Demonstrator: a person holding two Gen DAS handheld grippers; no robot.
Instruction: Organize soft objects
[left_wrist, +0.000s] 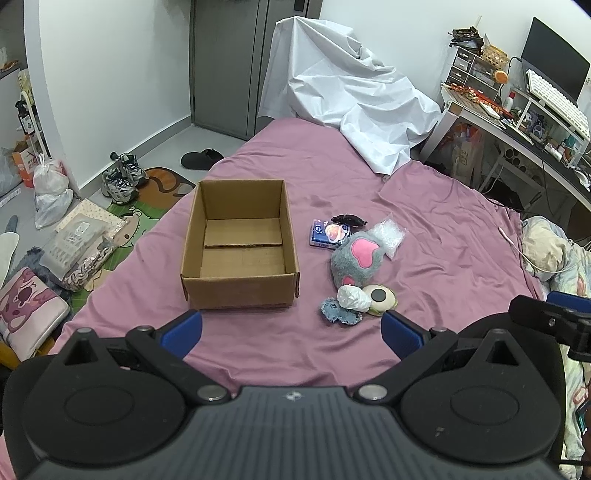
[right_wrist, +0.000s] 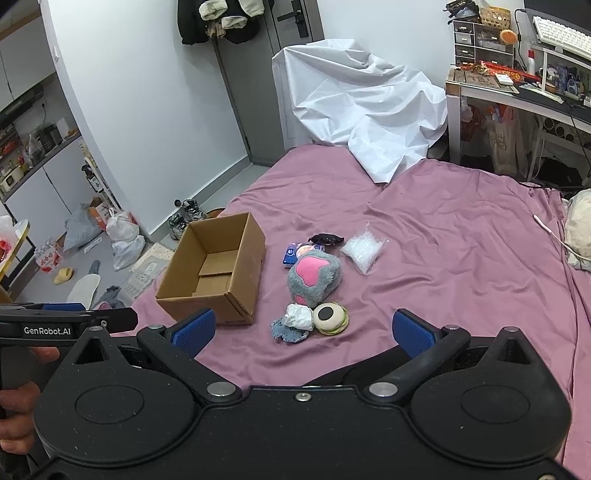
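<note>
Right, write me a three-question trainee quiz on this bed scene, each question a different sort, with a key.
1. True or false: the cardboard box already holds a soft object.
2. Multiple choice: the grey plush paw lies (A) inside the box, (B) on the pink bedsheet to the right of the box, (C) on the floor.
3. Fill in: the left gripper and right gripper both have their jaws ____.

Key: 1 false, its floor is bare. 2 B, among the other small items. 3 open, holding nothing.
</note>
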